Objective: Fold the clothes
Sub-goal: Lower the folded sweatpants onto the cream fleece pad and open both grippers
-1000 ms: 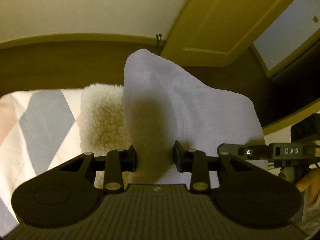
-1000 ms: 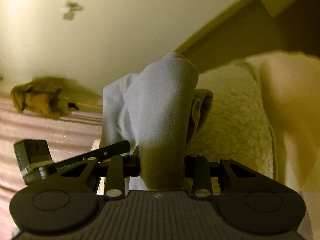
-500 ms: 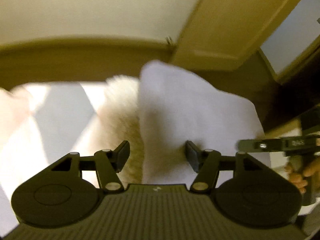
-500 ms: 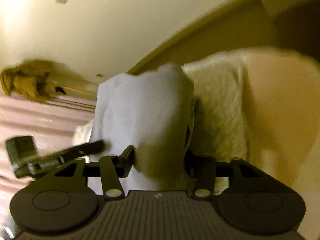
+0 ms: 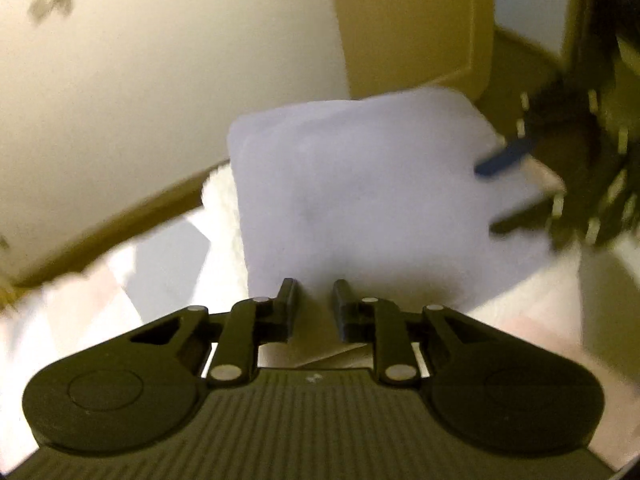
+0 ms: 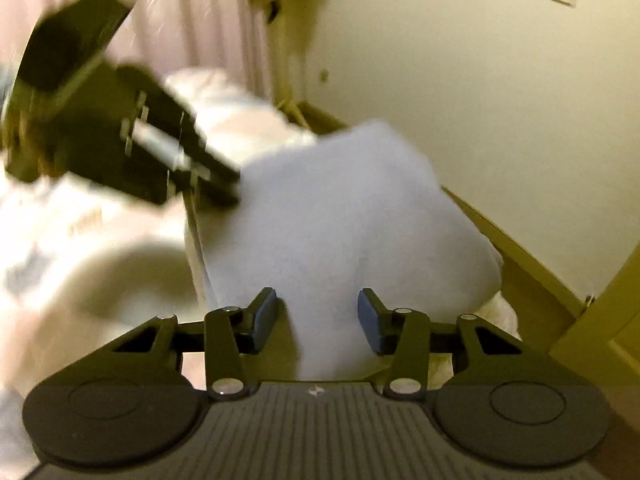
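Note:
A pale lavender garment (image 5: 360,184) hangs stretched between the two grippers above the bed. My left gripper (image 5: 315,300) is shut on its near edge, the fingers close together with cloth pinched between them. In the right wrist view the same garment (image 6: 340,220) fills the middle, and my right gripper (image 6: 318,312) is shut on a thick fold of it, blue pads (image 6: 370,318) showing. The right gripper (image 5: 552,184) appears blurred at the cloth's right edge in the left wrist view. The left gripper (image 6: 120,128) appears at the upper left in the right wrist view.
A bed cover with pale diamond patches (image 5: 160,264) and a fluffy cream blanket (image 5: 220,196) lie below. A wooden bed frame (image 6: 520,252) runs along the cream wall (image 6: 500,80). A pink curtain (image 6: 192,20) hangs at the back left, and a door (image 5: 420,20) stands beyond.
My left gripper, open half a second ago, has shut on the garment's edge. Both cameras swung sharply, and the garment now spreads flatter between the grippers.

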`<state>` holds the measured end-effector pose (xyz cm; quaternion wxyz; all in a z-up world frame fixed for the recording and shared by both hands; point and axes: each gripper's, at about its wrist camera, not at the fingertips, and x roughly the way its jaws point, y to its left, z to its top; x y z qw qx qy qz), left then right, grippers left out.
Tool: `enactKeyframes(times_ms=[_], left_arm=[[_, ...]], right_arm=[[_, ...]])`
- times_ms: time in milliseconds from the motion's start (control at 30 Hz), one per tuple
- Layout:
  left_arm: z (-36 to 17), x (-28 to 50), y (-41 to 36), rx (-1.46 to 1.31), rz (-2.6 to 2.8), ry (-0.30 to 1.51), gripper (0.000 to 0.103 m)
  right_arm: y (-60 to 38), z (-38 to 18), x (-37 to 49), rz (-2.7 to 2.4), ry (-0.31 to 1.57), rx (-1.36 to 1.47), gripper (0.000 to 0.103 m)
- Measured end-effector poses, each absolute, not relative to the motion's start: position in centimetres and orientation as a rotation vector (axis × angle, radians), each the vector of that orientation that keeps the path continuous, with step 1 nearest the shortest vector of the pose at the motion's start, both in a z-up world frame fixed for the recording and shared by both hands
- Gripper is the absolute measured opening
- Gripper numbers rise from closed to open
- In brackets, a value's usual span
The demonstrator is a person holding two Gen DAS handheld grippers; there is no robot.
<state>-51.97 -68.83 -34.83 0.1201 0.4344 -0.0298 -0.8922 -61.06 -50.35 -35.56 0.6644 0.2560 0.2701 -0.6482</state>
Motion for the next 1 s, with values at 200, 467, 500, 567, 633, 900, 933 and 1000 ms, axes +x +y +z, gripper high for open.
enactKeyframes(times_ms=[200,467,500,567,633,900,933,1000], left_arm=[[-34.3,-51.4,-68.5,1.212,-2.589,-0.015,0.020],[-27.2,-54.9,-69.5,0.944,-2.670,0.055,0.020],[-27.7,-55.6,-70.0,0.942,-2.661,0.069,0.020],[-29.2,-56.8,-70.9,0.960,-2.637,0.128,0.020],[-31.8,-57.1,-71.5,1.010,-2.593,0.186,0.020],[-31.4,-54.1,-70.3,0.926,-2.462,0.320,0.018],[-30.8,-53.4,-69.8,0.908,-2.449,0.314,0.018],[-29.5,-52.2,-68.0,0.899,-2.415,0.278,0.018]], right_arm=[[-50.6,-35.8,-61.3,-1.463,0.625,0.567,0.049],[-50.8,-31.8,-66.5,-1.665,0.371,0.558,0.048],[-51.1,-32.0,-67.1,-1.700,0.364,0.560,0.047],[-51.7,-32.8,-68.4,-1.735,0.354,0.581,0.045],[-52.2,-34.2,-69.5,-1.720,0.363,0.629,0.045],[-52.4,-35.2,-70.4,-1.626,0.385,0.693,0.046],[-52.0,-34.5,-70.4,-1.621,0.366,0.689,0.046],[-51.1,-33.4,-69.6,-1.596,0.353,0.663,0.046]])
